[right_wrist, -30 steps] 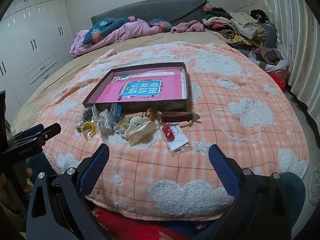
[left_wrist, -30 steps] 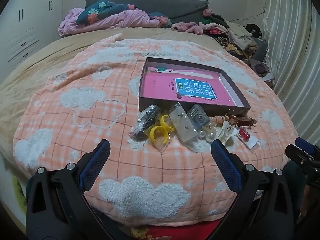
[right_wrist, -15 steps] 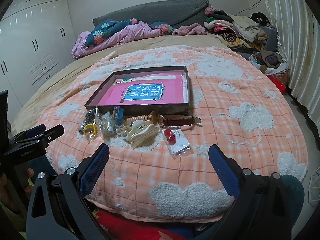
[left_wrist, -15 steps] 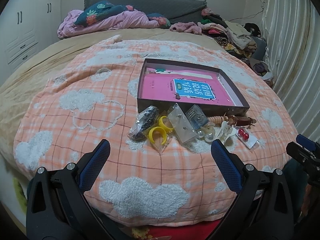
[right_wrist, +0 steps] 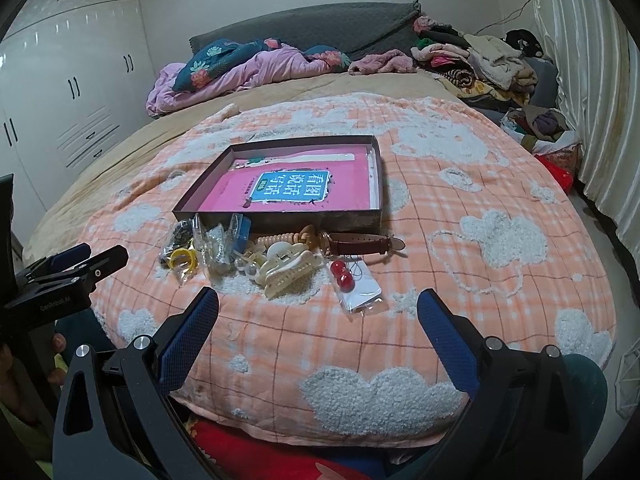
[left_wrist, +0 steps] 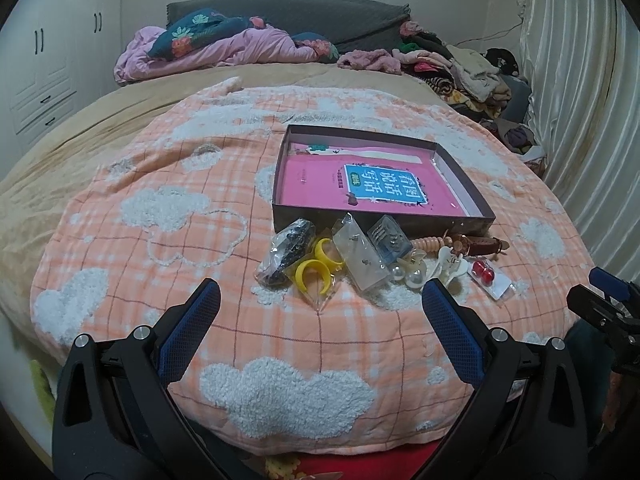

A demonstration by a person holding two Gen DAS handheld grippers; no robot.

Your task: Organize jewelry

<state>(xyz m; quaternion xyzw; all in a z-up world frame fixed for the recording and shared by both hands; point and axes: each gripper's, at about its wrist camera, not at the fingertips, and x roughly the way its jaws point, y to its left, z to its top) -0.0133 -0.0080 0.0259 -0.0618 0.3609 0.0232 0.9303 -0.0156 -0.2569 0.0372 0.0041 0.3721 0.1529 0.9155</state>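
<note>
Both my grippers, left gripper (left_wrist: 320, 308) and right gripper (right_wrist: 318, 308), jaws spread wide, empty. Jewelry pile (right_wrist: 276, 258) on bed, touching box (right_wrist: 280, 220) near wall, strung along it. Hair claw (right_wrist: 286, 272) dead ahead of right jaws; right nearer.

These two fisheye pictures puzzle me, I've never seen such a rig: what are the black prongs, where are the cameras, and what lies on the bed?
A person holds one two-finger tool in each hand, and a camera on each looks along its fingers. The prongs are the left hand-held gripper in one picture and the right hand-held gripper in the other. Both are open and hold nothing. On the blanket lies a shallow box with a pink book inside. In front of it lie jewelry pieces: yellow rings, a hair claw, a watch and red earrings.
</note>
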